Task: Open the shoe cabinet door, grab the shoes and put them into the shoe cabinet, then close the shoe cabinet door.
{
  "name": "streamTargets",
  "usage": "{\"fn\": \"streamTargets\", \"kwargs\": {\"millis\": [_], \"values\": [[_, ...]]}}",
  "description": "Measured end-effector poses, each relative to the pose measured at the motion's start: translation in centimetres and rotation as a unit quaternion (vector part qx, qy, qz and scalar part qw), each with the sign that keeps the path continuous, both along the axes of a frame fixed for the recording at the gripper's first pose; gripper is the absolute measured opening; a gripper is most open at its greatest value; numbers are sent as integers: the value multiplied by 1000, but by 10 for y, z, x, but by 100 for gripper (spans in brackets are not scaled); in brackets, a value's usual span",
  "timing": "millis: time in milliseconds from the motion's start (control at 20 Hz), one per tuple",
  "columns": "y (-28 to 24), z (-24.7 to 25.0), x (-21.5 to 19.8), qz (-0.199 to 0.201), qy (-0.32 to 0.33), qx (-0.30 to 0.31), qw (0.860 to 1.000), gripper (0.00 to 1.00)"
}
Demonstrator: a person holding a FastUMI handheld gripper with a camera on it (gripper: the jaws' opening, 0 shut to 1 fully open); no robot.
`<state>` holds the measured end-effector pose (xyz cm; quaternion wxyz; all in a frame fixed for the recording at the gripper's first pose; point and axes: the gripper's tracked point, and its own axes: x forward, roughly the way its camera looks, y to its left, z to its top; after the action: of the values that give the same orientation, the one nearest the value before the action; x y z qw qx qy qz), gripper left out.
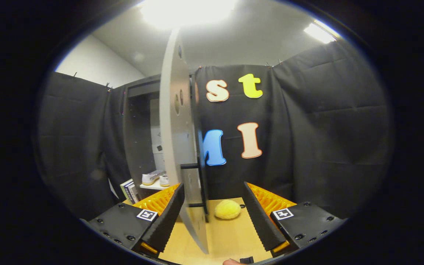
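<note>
The shoe cabinet (138,129) stands dark beyond my left finger, and its pale door (177,121) is swung out and seen nearly edge-on. The door's lower edge runs down between my fingers, close against the left finger (168,217) and well apart from the right one. A black handle (191,166) juts from the door's right face. A pair of white shoes (154,178) rests on a white shelf (156,186) inside the cabinet. My gripper (212,191) is open, and only the door's edge lies between its fingers.
A fuzzy yellow ball (227,209) lies on the wooden tabletop (230,239) just ahead, between the fingers. A few books (129,190) lean left of the cabinet. Black cloth walls close in the booth on all sides.
</note>
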<state>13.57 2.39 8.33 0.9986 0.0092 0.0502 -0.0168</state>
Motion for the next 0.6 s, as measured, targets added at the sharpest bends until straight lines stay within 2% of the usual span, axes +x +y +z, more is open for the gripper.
{"fn": "streamTargets", "kwargs": {"millis": [150,250,400,450,600], "values": [[-24,-10,19,-50,10,-13,999,98],[-31,-24,30,-68,27,-11,997,98],[-19,-42,37,-59,52,8,997,98],[-17,-39,39,-57,42,8,997,95],[-8,-39,37,-55,42,-9,998,93]]}}
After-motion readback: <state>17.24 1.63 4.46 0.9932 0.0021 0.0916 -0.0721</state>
